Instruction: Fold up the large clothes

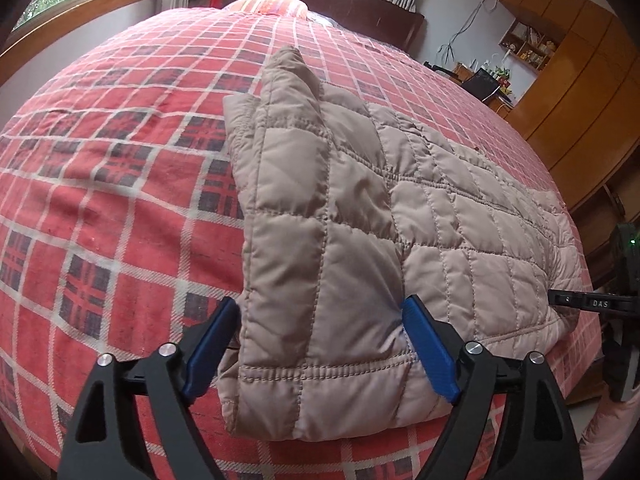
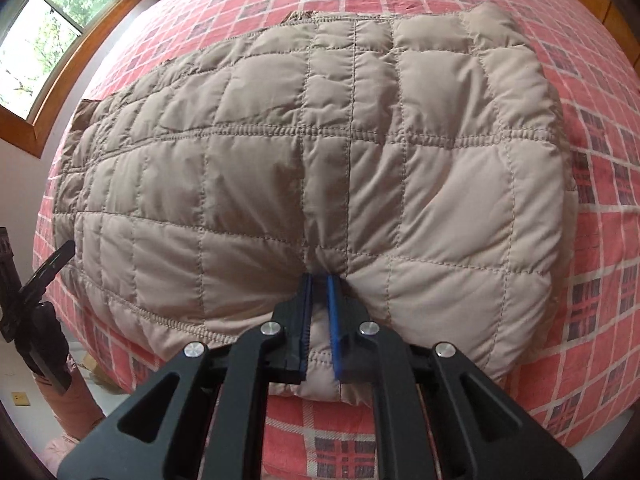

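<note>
Pinching the quilted jacket [image 2: 320, 168] hem, the right gripper [image 2: 319, 280] is risking slippage; the left gripper [image 1: 320, 312] is straddling it, jaws apart.

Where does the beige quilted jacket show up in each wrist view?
Left wrist: quilted jacket runs centre to right, its near edge between the open left gripper.
Right wrist: jacket fills the centre, hem pinched by the right gripper.
Shared landmark: red plaid bedspread.
</note>
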